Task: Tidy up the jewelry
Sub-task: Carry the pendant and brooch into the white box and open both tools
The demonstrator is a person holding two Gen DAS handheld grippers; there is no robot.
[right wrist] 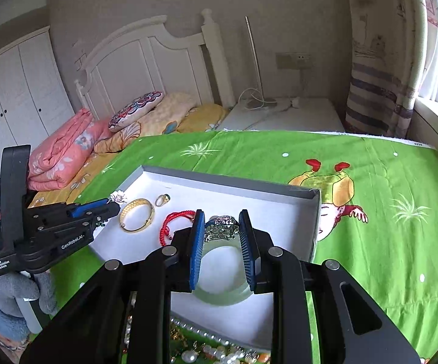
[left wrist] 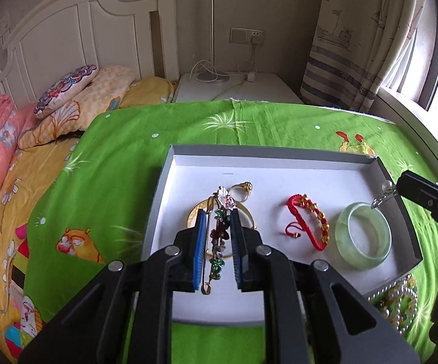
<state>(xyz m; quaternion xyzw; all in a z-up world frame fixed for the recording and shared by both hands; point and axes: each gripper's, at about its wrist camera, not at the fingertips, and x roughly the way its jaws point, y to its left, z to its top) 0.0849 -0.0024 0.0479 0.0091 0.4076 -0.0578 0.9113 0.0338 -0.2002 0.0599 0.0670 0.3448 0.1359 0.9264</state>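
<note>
My left gripper is clenched on a long brooch with a flower tip, held over the white tray above the gold bangle and ring. My right gripper grasps a sparkly silver piece over the green jade bangle, beside the red cord bracelet. The tray sits on the green cloth, with pearl strings just outside its near edge.

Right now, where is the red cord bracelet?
In the left wrist view the red cord bracelet lies flat in the white tray, right of centre, between the gold bangle and the pale green bangle.
</note>
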